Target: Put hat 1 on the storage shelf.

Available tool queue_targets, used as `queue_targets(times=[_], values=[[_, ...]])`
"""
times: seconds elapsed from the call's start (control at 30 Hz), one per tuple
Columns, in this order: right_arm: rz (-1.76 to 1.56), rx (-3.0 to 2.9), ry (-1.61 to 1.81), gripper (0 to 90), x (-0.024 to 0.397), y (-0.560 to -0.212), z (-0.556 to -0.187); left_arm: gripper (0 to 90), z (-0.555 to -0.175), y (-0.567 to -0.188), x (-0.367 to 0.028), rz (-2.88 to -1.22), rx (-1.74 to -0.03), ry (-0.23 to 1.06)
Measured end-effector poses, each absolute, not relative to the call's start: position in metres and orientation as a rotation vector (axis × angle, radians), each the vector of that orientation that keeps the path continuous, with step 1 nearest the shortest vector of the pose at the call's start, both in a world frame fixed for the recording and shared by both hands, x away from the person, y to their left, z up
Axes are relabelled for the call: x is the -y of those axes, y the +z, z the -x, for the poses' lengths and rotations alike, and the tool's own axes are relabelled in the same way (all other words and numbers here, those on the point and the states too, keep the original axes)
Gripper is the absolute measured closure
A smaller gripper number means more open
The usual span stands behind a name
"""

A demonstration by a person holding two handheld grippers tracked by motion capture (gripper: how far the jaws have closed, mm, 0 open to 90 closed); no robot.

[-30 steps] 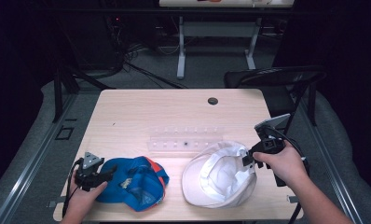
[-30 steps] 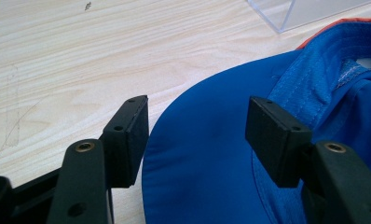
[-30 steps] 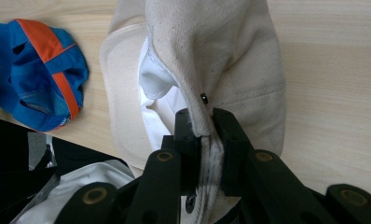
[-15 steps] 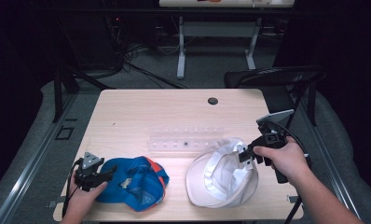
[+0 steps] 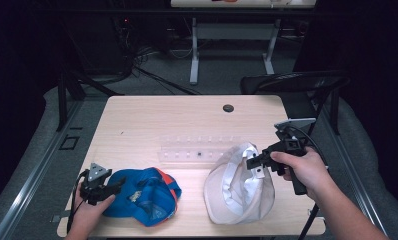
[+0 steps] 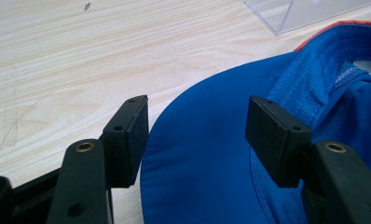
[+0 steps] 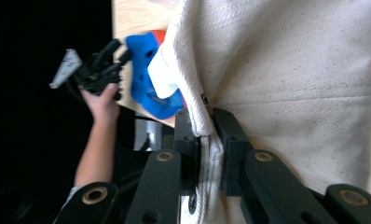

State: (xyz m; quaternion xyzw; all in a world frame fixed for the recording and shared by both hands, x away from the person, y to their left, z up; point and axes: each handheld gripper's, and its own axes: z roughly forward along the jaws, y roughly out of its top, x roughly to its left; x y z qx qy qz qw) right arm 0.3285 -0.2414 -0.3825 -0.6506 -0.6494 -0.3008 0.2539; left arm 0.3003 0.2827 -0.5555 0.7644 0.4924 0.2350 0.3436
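A blue cap (image 5: 142, 195) with an orange edge lies on the wooden table (image 5: 152, 120) at the front left. My left gripper (image 5: 114, 186) rests at its left side, open; in the left gripper view the jaws (image 6: 195, 135) stand apart over the blue brim (image 6: 211, 154) without pressing it. A white cap (image 5: 237, 195) sits at the front right, tipped up on its right side. My right gripper (image 5: 254, 165) is shut on the white cap's rim; the right gripper view shows the cream fabric (image 7: 291, 70) pinched between the pads (image 7: 207, 140).
A clear plastic tray (image 5: 197, 150) lies across the table's middle, just behind both caps. A small black disc (image 5: 228, 107) sits near the far edge. A dark folding chair (image 5: 297, 85) stands beyond the table's right corner.
The right gripper has lifted the white cap's rim, so the cap stands more upright and its left side has drawn slightly right. The left gripper and blue cap have stayed put.
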Motion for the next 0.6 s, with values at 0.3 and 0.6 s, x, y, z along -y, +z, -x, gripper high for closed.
queue_targets(times=[0.3, 0.6], values=[[1.704, 1.752, -0.859, 80.8, 0.233, -0.376, -0.328, 40.3, -0.3, -0.555, -0.283, -1.983, -1.278, 0.611], [1.679, 1.726, -0.948, 80.7, 0.228, -0.36, -0.327, 40.4, -0.299, -0.555, -0.283, -1.972, -1.27, 0.619]])
